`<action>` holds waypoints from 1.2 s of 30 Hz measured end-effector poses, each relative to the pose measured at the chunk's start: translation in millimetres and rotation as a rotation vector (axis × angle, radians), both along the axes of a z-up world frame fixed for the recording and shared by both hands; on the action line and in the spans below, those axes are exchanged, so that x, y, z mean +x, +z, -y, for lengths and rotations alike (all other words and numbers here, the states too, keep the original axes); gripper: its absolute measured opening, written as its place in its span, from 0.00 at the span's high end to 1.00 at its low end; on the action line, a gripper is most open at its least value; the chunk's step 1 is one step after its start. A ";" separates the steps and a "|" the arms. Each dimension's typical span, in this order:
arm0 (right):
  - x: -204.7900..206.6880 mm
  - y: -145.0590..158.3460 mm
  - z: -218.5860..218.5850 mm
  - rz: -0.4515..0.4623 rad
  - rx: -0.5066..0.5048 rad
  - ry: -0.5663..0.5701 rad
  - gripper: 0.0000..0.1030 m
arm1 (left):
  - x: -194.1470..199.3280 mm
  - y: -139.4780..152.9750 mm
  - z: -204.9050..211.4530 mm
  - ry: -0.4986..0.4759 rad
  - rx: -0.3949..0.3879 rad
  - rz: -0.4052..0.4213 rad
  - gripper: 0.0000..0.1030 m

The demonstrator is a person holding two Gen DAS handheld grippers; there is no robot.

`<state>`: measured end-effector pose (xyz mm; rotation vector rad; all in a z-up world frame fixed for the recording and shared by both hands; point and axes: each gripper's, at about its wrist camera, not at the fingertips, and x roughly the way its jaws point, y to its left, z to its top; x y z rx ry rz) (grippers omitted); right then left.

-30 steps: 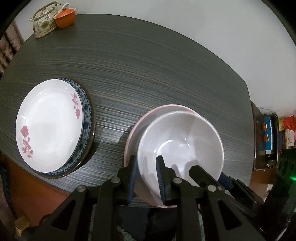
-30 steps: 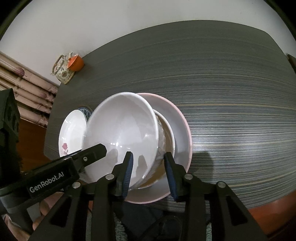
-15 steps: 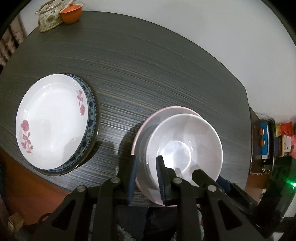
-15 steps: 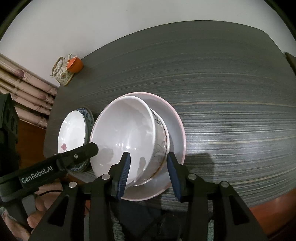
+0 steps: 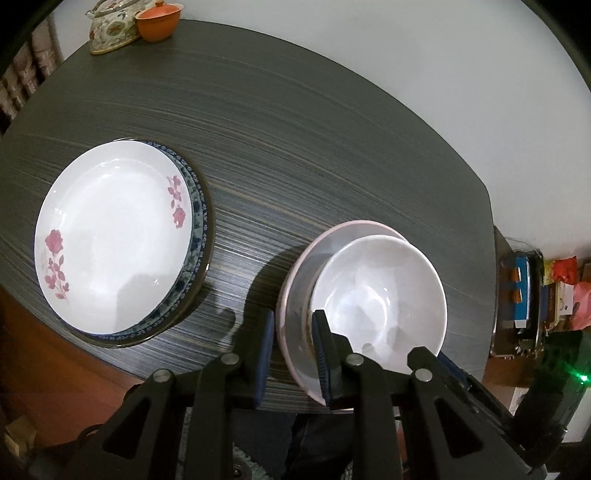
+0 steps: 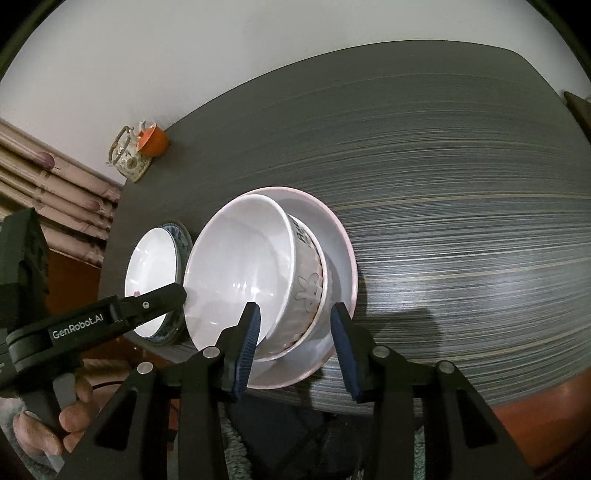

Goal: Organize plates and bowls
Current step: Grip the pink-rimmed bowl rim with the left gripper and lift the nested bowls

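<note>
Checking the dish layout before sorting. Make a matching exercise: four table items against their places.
Items:
1. rose plate
2. white bowl
3. orange cup
4. pink plate

Places:
A. far corner, beside the teapot
B. nested in a patterned bowl
C. under the bowls
D. on a blue-rimmed plate

Pairs: 1-D, 2-B, 3-A, 4-C

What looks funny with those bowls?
The white bowl sits crooked. It leans to one side inside the patterned bowl on the pink plate instead of lying flat. Nothing looks spilled or broken.
</note>
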<state>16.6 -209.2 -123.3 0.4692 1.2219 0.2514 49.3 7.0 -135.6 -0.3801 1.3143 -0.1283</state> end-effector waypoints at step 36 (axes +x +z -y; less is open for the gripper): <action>2.4 -21.5 31.8 -0.083 -0.047 -0.099 0.45 | 1.2 -26.8 -32.3 0.082 -0.079 -0.049 0.48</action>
